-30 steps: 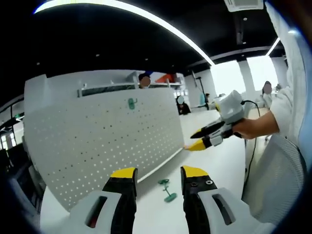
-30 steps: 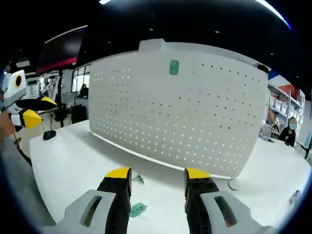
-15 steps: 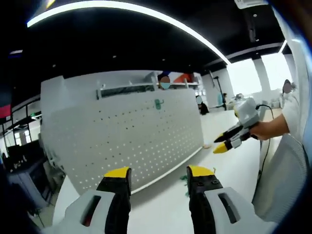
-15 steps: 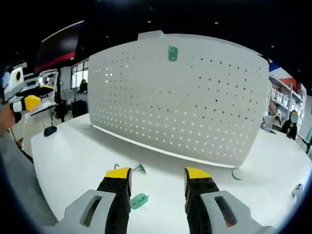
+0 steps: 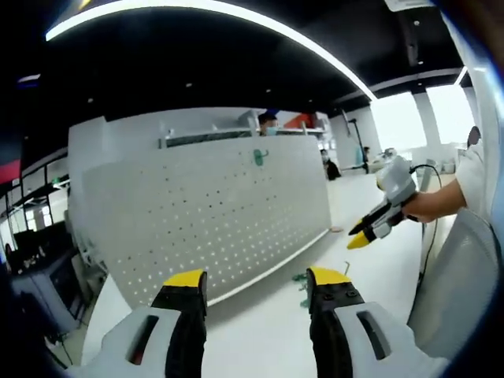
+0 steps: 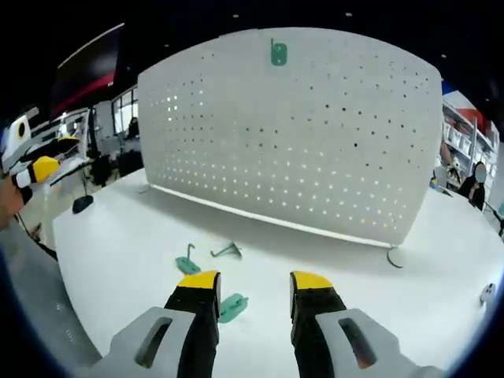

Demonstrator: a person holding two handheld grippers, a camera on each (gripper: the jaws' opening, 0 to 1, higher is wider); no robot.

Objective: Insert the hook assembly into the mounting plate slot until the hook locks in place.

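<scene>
White perforated upright pegboard panel (image 6: 291,134): standing on the white tabletop (image 6: 118,260), lit holes showing across its face; in the left gripper view the same panel (image 5: 205,213) is running back to the right.

Small green mounting plate (image 6: 278,53): sitting high on the panel near its top edge, also showing in the left gripper view (image 5: 260,157).

Green plastic hook piece with thin upright wire (image 6: 187,263): lying on the tabletop in front of the panel, left of the right gripper's jaws.

Thin grey bent wire hook (image 6: 227,250): lying just beside the green hook piece, nearer the panel.

Second flat green plastic piece (image 6: 232,306): lying on the tabletop, showing in the gap between the right gripper's jaws, apart from both.

Green parts (image 5: 302,279): lying on the tabletop just past the left gripper's right jaw; details too small to tell.

Right gripper (image 6: 250,280): yellow-tipped black jaws standing apart, gripping nothing. In the left gripper view it (image 5: 361,235) is being held in a person's hand (image 5: 429,206) above the table.

Left gripper (image 5: 250,277): jaws spread wide, nothing between them. In the right gripper view it (image 6: 43,161) is appearing at the left edge.
</scene>
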